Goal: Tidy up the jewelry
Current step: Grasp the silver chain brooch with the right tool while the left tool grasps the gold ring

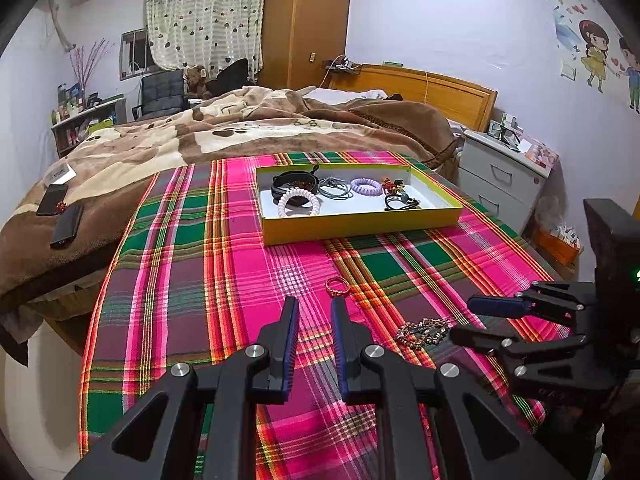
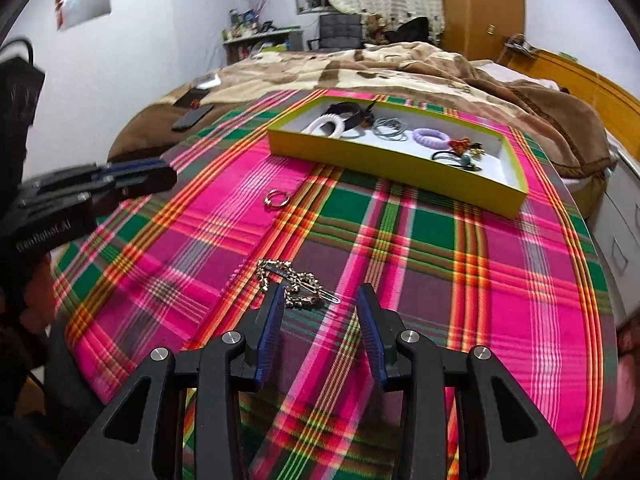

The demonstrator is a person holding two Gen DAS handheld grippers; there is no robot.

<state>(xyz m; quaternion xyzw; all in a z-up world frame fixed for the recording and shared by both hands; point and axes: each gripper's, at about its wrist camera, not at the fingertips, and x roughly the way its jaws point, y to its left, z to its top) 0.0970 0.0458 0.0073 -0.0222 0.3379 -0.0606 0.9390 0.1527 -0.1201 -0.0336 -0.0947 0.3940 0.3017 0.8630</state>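
On the plaid cloth [image 1: 240, 264], at nine o'clock in the right wrist view, the left gripper [image 1: 315, 304] hovers with its jaws partly spread and empty. A gold ring [image 2: 276, 199] lies just beyond its tips. Toward six o'clock, the right gripper [image 2: 318, 294] stands with jaws spread wide, nothing pinched, its left fingertip [image 2: 275, 292] over a rhinestone hair clip [image 2: 298, 285]. At one o'clock sits the yellow box [image 2: 400, 166], holding hair ties and bracelets.

Both grippers matte black plastic w/ dark-blue ribbed pads [image 1: 290, 344], silver round screws [image 2: 233, 337] at finger pivots. Left gripper [image 2: 132, 178] body carries white lettering; right gripper [image 1: 474, 322] shows green light.
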